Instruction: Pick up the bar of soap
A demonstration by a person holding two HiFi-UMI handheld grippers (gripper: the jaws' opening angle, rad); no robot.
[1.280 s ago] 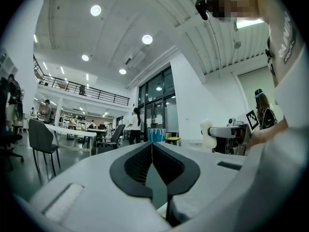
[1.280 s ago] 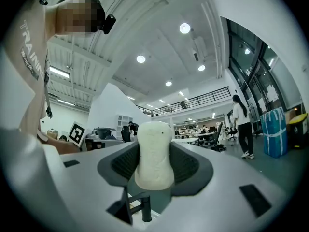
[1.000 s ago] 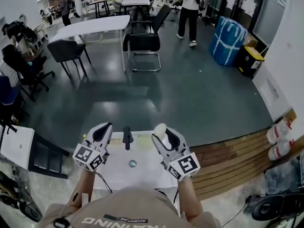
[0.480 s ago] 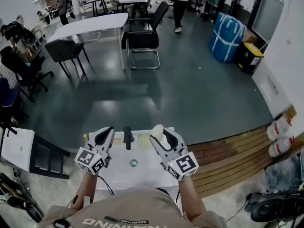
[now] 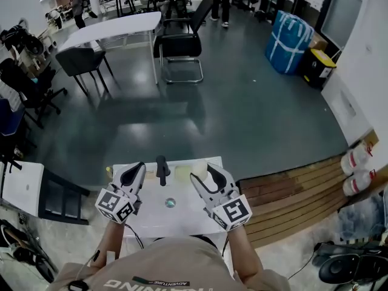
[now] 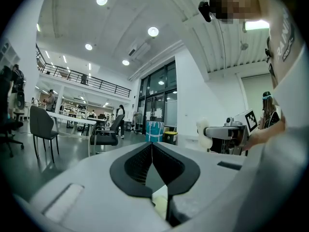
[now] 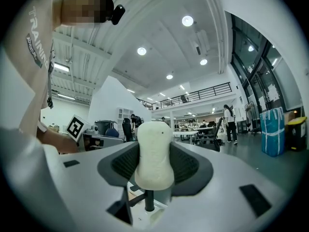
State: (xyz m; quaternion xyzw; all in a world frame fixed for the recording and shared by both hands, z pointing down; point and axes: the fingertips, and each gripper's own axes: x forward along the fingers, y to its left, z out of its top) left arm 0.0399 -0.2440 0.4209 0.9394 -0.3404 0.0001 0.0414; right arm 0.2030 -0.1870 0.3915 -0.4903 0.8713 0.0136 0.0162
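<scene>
Soap bar stays pinched upright between the jaws of the right gripper, held in the air above the far end of the small white surface. Across the last second neither gripper shifts more than a touch, and the one clear change is that the people in the hall beyond have walked farther off. That steadiness suggests the pick-up is in effect done: the bar is off the surface and the hold looks firm, with the pads bearing on both its flanks. The left gripper hovers alongside, near the right one but apart from it, its jaws pressed together on nothing. By count: one surface, two grippers, one soap bar, one pale yellow pad lying on the surface between the grippers, one black post standing just beside it, and one round drain nearer the person.
</scene>
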